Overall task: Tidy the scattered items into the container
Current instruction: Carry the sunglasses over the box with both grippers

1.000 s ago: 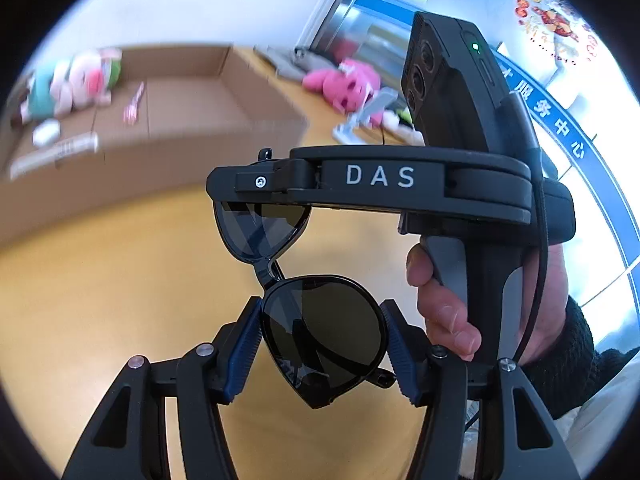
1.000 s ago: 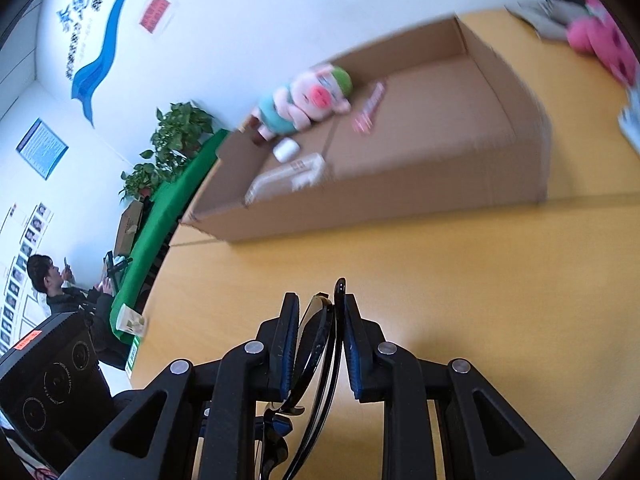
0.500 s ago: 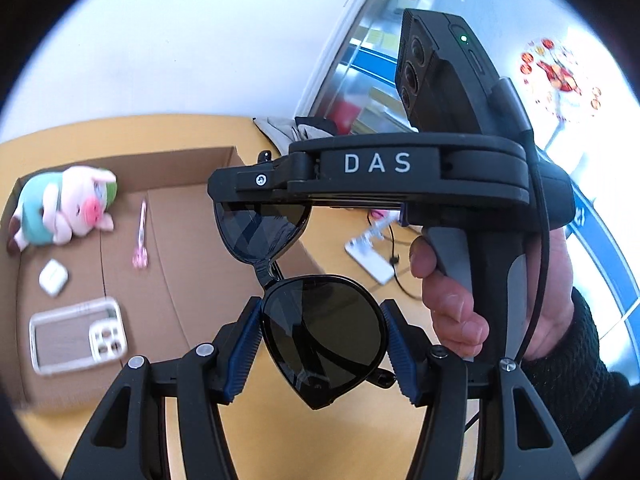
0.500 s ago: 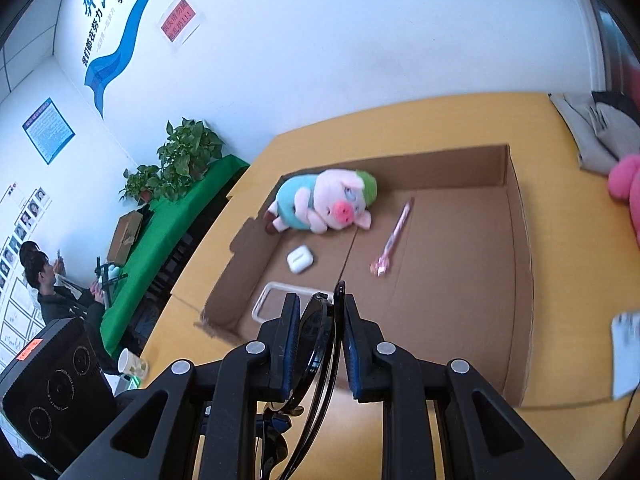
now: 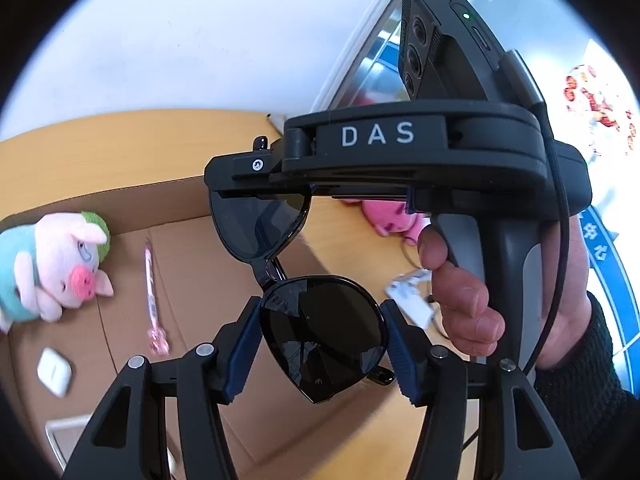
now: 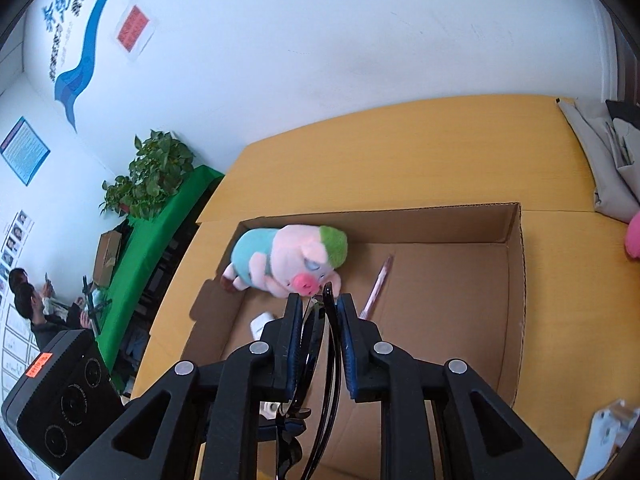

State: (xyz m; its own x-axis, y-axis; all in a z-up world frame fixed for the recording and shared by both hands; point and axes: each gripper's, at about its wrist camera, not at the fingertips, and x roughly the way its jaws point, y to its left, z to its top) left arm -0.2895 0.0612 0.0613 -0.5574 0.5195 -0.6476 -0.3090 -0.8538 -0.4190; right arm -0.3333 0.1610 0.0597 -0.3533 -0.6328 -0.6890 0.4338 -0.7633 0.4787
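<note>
Black sunglasses hang in the air, held by both grippers above the open cardboard box. My left gripper is shut on the lower lens, one pad on each rim. My right gripper holds the other lens edge-on and its jaws are closing tighter on the frame; in the left wrist view it reaches in from the right, a hand on its grip. In the box lie a pig plush, a pink pen, a white earbud case and a clear phone case.
On the yellow table right of the box are a pink plush, a white gadget with a cable and grey cloth. Far left stand a green-covered table, a potted plant and seated people.
Both grippers carried the sunglasses from over the bare table to above the box, rising a little. The box and its contents now sit right below the fingers.
</note>
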